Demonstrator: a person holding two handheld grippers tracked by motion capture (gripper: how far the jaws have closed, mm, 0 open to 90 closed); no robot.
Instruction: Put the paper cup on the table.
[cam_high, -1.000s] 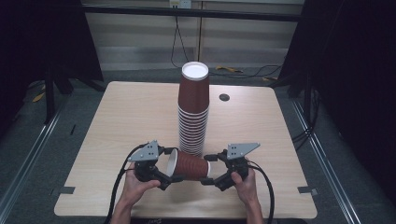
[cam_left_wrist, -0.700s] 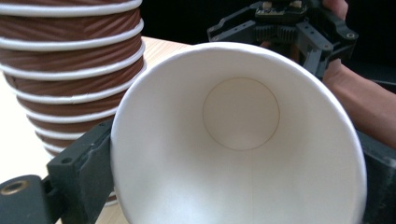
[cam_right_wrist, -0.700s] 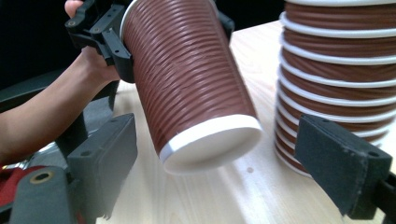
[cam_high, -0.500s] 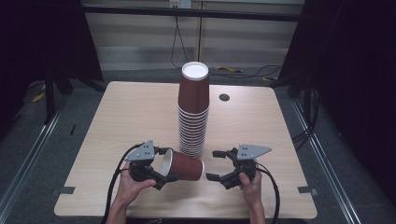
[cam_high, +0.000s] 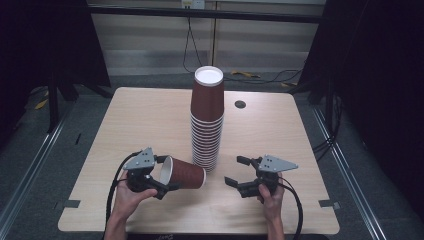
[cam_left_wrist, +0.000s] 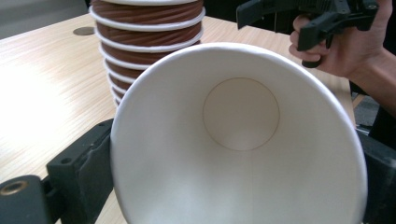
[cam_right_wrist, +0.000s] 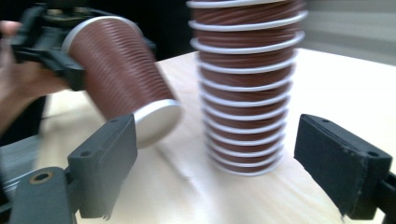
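A tall stack of upturned brown paper cups (cam_high: 206, 120) stands at the table's middle. My left gripper (cam_high: 165, 174) is shut on the rim of a single brown cup (cam_high: 186, 174), which lies on its side with its base toward the stack. In the left gripper view the cup's white inside (cam_left_wrist: 240, 140) faces the camera between the jaws, with the stack (cam_left_wrist: 147, 42) behind it. My right gripper (cam_high: 234, 170) is open and empty, to the right of the stack's foot. The right gripper view has the stack (cam_right_wrist: 247, 88) ahead and the held cup (cam_right_wrist: 123, 79) at the left.
The wooden table (cam_high: 140, 125) has a small dark round hole (cam_high: 240, 104) near its far right. Cables trail from both grippers toward the front edge. Metal rails and dark curtains flank the table.
The left gripper has carried the cup to the left, away from the right gripper. The right gripper, earlier at the cup's base, now stands apart from it with its jaws wide.
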